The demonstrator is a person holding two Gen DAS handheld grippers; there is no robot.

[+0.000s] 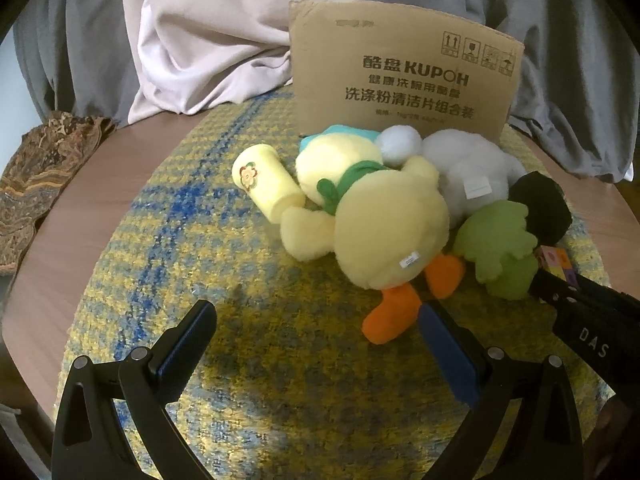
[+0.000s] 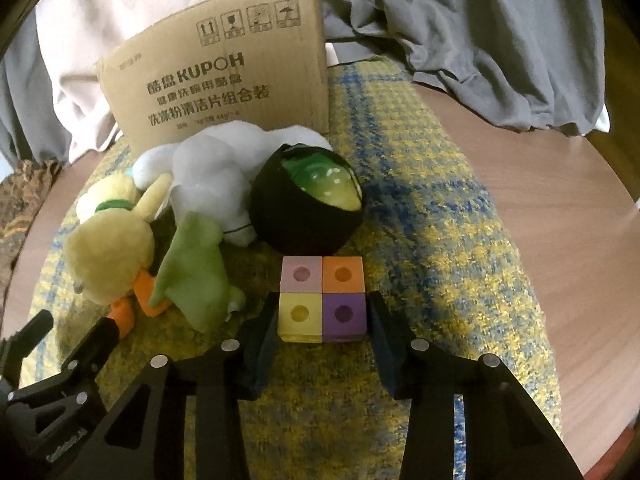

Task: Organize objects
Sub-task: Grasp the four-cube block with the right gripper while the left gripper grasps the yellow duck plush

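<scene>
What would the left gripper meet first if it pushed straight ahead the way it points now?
Probably bare yellow-and-blue mat: the left gripper has open fingers with nothing between them. The yellow duck plush lies just right of that line, its orange foot nearest, though depth is unclear.

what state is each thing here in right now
right gripper: shut on the block cube
block cube: four coloured blocks joined, on the mat, gripped at both sides
left gripper: open, holding nothing
yellow duck plush: lying on the mat
green plush: lying beside the duck
white plush: lying against the box
black ball: resting on the mat
cardboard box: standing upright
</scene>
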